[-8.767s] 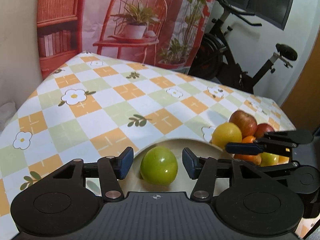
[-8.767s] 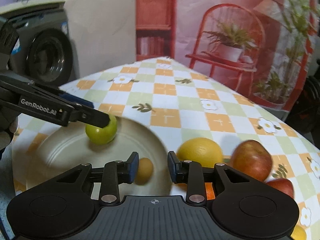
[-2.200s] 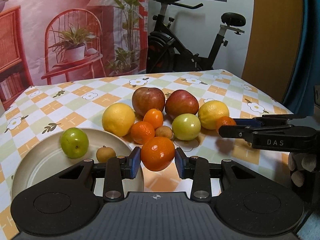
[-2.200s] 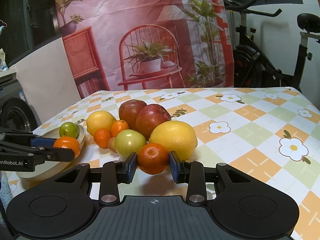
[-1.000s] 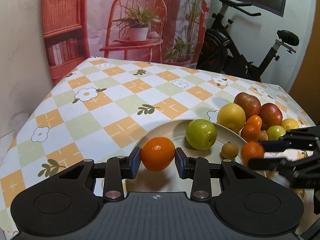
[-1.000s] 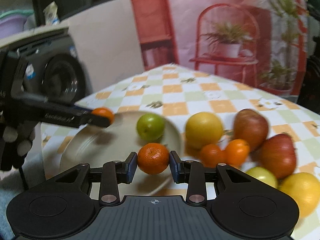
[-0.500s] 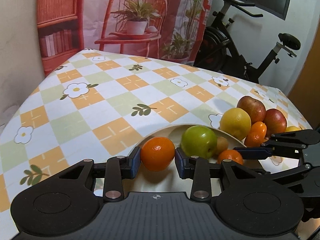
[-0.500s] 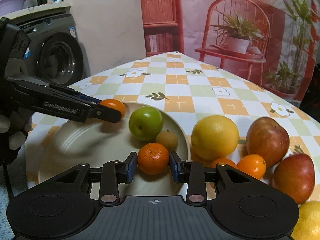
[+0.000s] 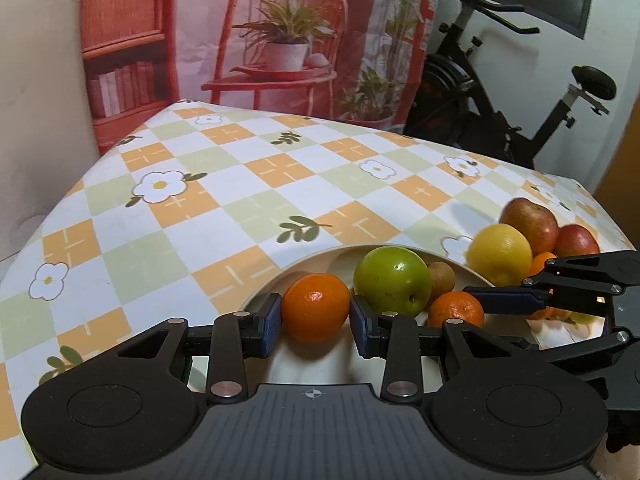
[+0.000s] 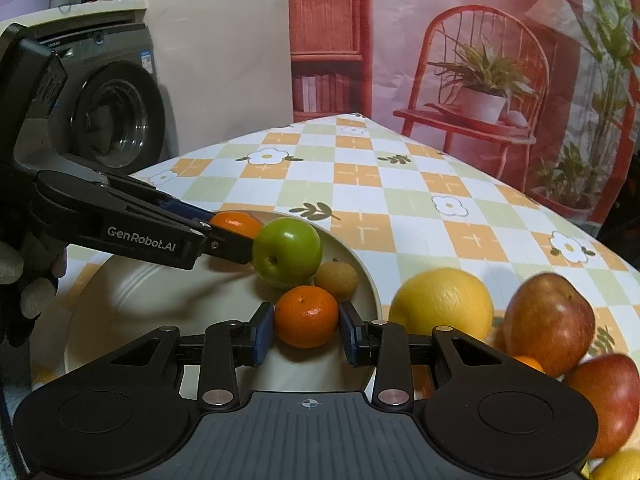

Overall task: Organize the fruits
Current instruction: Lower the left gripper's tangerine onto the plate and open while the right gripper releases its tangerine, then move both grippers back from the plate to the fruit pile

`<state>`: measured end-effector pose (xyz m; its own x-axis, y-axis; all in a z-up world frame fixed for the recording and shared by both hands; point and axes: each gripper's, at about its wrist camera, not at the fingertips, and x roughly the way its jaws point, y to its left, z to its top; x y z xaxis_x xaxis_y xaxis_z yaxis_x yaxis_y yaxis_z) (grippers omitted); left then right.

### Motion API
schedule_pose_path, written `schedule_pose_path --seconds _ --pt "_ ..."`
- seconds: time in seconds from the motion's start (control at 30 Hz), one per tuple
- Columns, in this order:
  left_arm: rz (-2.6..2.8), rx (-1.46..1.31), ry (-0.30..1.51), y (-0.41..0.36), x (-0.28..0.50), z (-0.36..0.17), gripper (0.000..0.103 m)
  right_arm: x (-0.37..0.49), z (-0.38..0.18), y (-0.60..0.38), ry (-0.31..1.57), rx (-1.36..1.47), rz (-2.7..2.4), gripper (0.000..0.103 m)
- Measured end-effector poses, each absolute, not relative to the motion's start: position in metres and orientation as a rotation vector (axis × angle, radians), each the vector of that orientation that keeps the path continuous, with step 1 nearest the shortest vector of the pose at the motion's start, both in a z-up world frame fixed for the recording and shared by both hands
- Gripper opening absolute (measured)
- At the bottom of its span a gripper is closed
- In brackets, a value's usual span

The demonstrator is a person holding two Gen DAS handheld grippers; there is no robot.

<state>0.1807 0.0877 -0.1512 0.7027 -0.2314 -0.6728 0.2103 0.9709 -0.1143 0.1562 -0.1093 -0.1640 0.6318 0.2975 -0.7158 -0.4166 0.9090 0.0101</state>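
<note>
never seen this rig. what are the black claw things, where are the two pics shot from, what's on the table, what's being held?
There is no robot arm: a person holds a two-finger claw in each hand, with a fisheye camera on each looking along its fingers.

Left wrist view: the left claw is shut on a tangerine. Right wrist view: the right claw is shut on a second tangerine. Each claw also shows in the other's picture.

Both hang over a cream plate on a checked tablecloth. The plate holds a green apple and a small brown fruit. Beside it lie a lemon and red apples.
</note>
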Motion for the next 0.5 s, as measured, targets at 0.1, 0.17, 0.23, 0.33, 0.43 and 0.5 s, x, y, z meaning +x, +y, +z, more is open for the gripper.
schedule_pose_path --seconds 0.1,0.17,0.23,0.33,0.43,0.5 --pt "-0.228 -0.042 0.752 0.090 0.182 -0.151 0.040 0.161 -0.165 -0.105 0.786 -0.175 0.410 0.032" --pt "-0.227 -0.052 0.753 0.091 0.182 -0.150 0.040 0.162 -0.166 -0.103 0.790 -0.185 0.407 0.035" --pt "-0.224 -0.068 0.752 0.092 0.182 -0.150 0.041 0.161 -0.167 -0.104 0.793 -0.177 0.406 0.036" --pt "-0.213 -0.089 0.750 0.093 0.181 -0.147 0.048 0.158 -0.164 -0.106 0.776 -0.161 0.406 0.041" --pt "-0.204 -0.098 0.735 0.093 0.177 -0.142 0.056 0.150 -0.156 -0.108 0.744 -0.154 0.417 0.044" --pt "-0.189 -0.091 0.717 0.091 0.173 -0.138 0.059 0.144 -0.149 -0.111 0.720 -0.147 0.418 0.044"
